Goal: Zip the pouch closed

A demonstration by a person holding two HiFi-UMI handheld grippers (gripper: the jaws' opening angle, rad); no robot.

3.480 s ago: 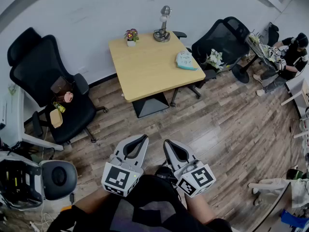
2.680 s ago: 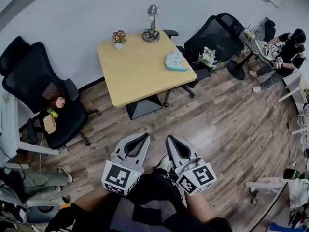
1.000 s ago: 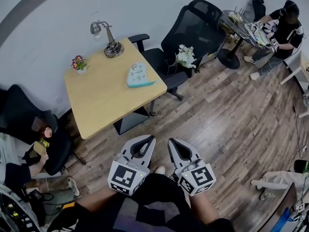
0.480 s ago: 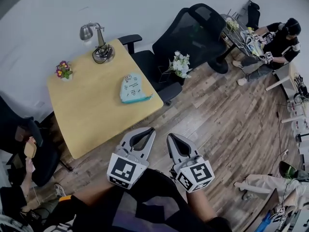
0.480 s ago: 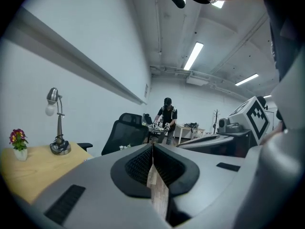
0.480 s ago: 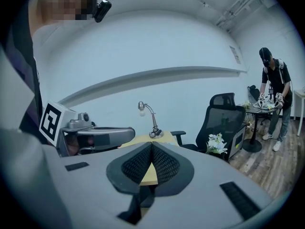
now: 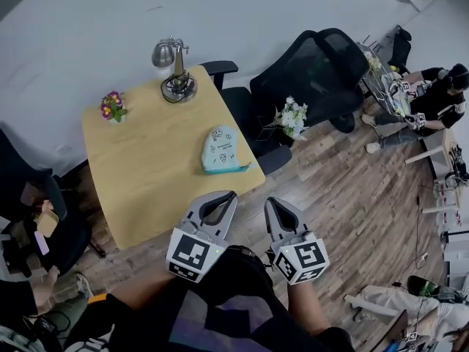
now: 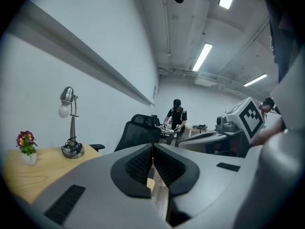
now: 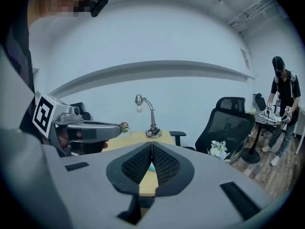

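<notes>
The pouch [image 7: 220, 150] lay on the table [image 7: 139, 182], its long axis near-vertical in the frame. It sat up-frame of the left hand-held gripper [image 7: 229, 196], farther from the right hand-held gripper [image 7: 270, 202]. Both were clenched and empty.

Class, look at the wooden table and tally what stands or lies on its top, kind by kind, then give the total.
Pouch: 1
Desk lamp: 1
Potted flowers: 1
Total: 3
</notes>
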